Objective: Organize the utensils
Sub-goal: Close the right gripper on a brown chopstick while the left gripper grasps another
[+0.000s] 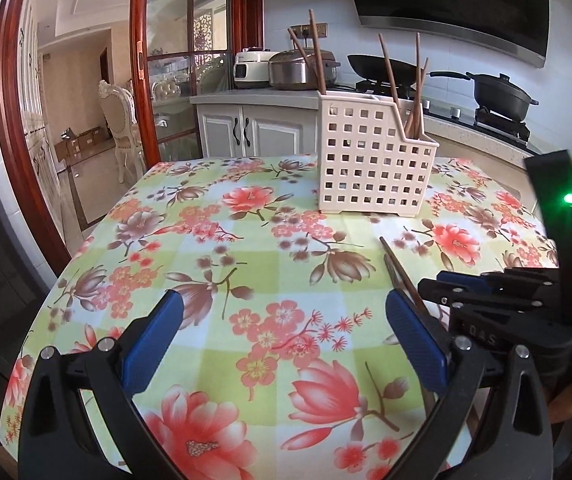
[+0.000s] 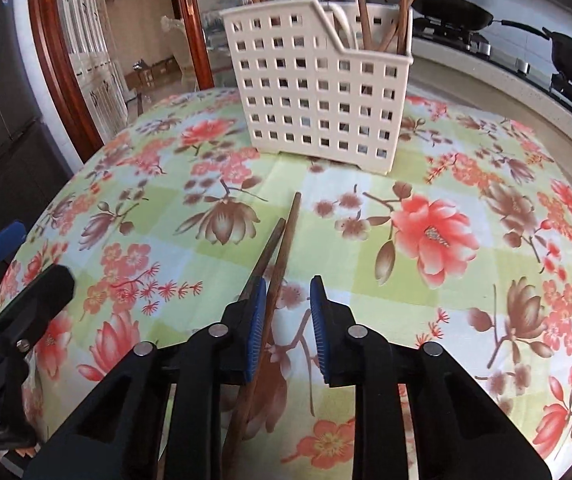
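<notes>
**Inspector:** State the position of the loose chopsticks [image 2: 274, 264].

**Assistant:** Two brown chopsticks lie side by side on the flowered tablecloth [image 2: 465, 312], in the middle of the table, tips pointing toward the far edge. The cream slotted holder [image 2: 317, 92] stands upright beyond them, near that far edge, with several chopsticks already standing in it.

**Inspector:** Right gripper [image 2: 287, 308]?

**Assistant:** Lowered over the pair, its jaws narrowed but not yet pressed together. One stick lies against the left blue pad; the other runs between the pads, with a visible gap to the right pad. I judge nothing is clamped yet.

**Inspector:** Left gripper [image 1: 286, 320]?

**Assistant:** Spread wide and empty, hovering over bare cloth toward the near edge, just left of the pair.

**Inspector:** Step in hand?

**Assistant:** In my judgement, the pick-up of the remaining chopsticks.

**Inspector:** Requirement for the next move?

**Assistant:** The jaws should finish closing so both sticks are pinched together. Then lift, tip the sticks upright, and lower them into an open compartment of the holder. One stick may slip out if the squeeze catches only one.
</notes>
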The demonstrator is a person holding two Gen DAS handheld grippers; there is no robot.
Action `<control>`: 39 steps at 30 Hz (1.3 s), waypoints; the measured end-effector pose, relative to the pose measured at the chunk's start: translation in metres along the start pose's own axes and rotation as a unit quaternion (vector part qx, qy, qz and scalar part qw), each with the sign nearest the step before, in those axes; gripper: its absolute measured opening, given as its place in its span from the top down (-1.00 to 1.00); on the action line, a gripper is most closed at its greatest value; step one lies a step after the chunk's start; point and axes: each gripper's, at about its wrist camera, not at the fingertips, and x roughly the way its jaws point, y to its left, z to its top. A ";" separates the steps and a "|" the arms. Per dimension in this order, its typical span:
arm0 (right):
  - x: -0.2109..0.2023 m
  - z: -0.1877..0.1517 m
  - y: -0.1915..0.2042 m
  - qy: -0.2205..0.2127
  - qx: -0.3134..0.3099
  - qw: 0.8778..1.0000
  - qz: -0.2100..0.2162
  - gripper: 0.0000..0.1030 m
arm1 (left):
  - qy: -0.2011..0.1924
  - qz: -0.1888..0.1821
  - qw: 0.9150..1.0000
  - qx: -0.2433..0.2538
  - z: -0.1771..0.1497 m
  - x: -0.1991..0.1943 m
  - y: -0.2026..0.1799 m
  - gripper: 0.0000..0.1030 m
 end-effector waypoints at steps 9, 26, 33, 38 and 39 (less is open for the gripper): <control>0.012 0.009 0.010 0.016 -0.016 1.000 -0.017 0.65 | 0.010 0.000 1.000 -0.019 -0.005 0.008 0.015 -0.90; 0.021 0.017 0.007 0.017 -0.042 0.999 -0.023 0.87 | 0.022 -0.001 1.000 -0.002 -0.007 0.012 0.005 -0.90; -0.003 0.001 -0.036 -0.005 0.017 1.000 -0.001 0.88 | 0.050 -0.024 0.998 0.012 -0.005 0.025 -0.015 -0.88; -0.021 -0.008 -0.068 -0.018 0.047 0.999 0.001 0.88 | 0.090 -0.054 0.993 0.045 0.002 0.054 -0.050 -0.50; -0.024 -0.010 -0.071 -0.020 0.050 0.999 0.002 0.88 | 0.098 -0.058 0.992 0.051 0.004 0.060 -0.056 -0.37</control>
